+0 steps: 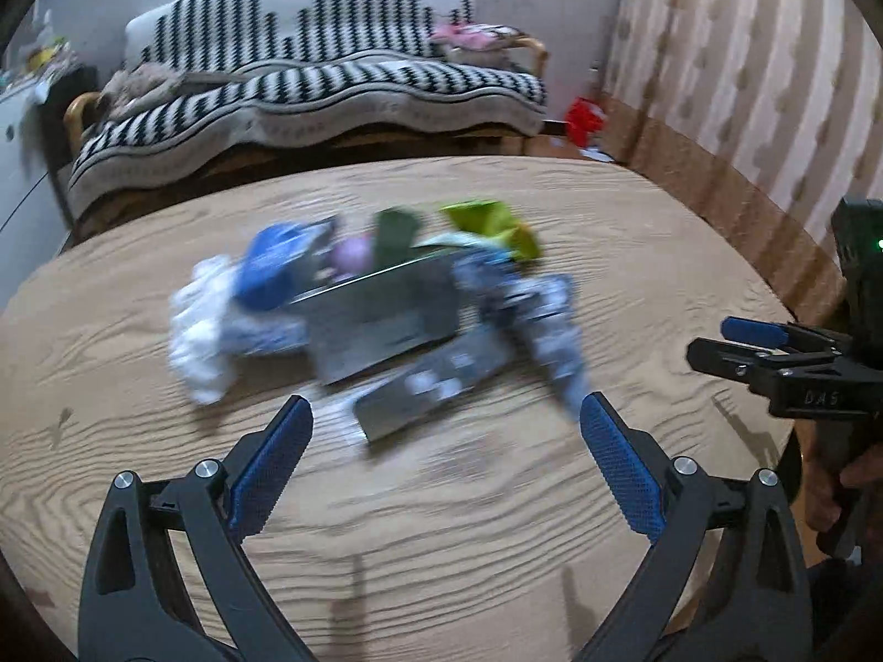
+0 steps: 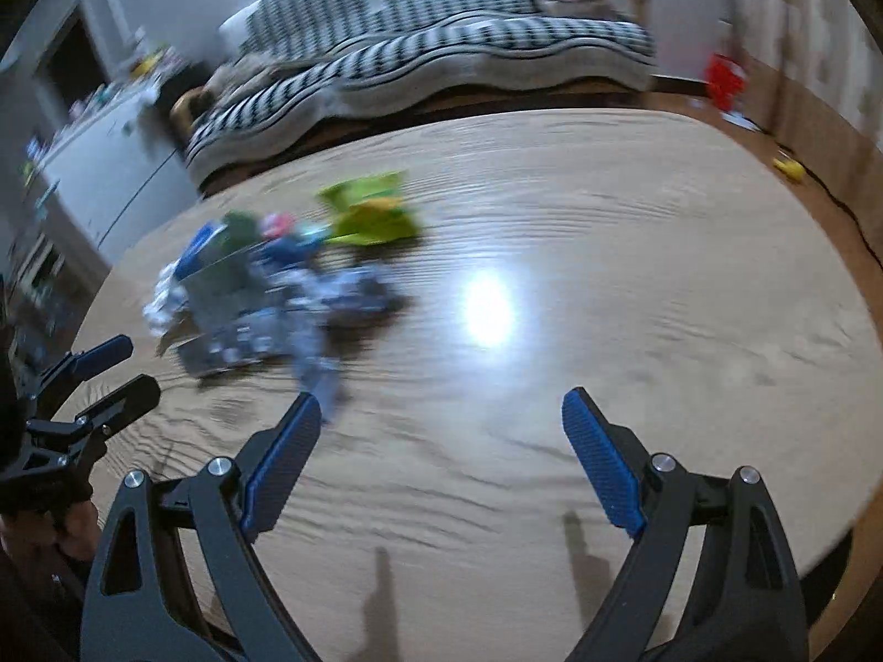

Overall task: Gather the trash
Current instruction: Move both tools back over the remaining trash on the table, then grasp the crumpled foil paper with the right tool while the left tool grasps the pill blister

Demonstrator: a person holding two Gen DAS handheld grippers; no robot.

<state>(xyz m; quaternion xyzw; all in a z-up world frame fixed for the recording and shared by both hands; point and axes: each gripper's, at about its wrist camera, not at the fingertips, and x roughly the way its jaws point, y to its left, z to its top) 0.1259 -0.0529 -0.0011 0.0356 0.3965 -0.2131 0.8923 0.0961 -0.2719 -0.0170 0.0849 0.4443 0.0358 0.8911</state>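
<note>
Since trash pile [image 1: 381, 303] sits mid-frame on table [image 1: 441, 524], blurred, prob. wrappers + foil: left gripper [image 1: 444, 430] jaws apart, empty; right gripper [image 2: 441, 430] likewise. Approach low, pinch one piece.

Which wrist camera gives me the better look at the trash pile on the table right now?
The left wrist view: the trash pile sits centred just ahead of the open left gripper, large though motion-blurred. In the right wrist view it lies off to the left, smaller and equally blurred, with the open right gripper aimed at bare table.
</note>
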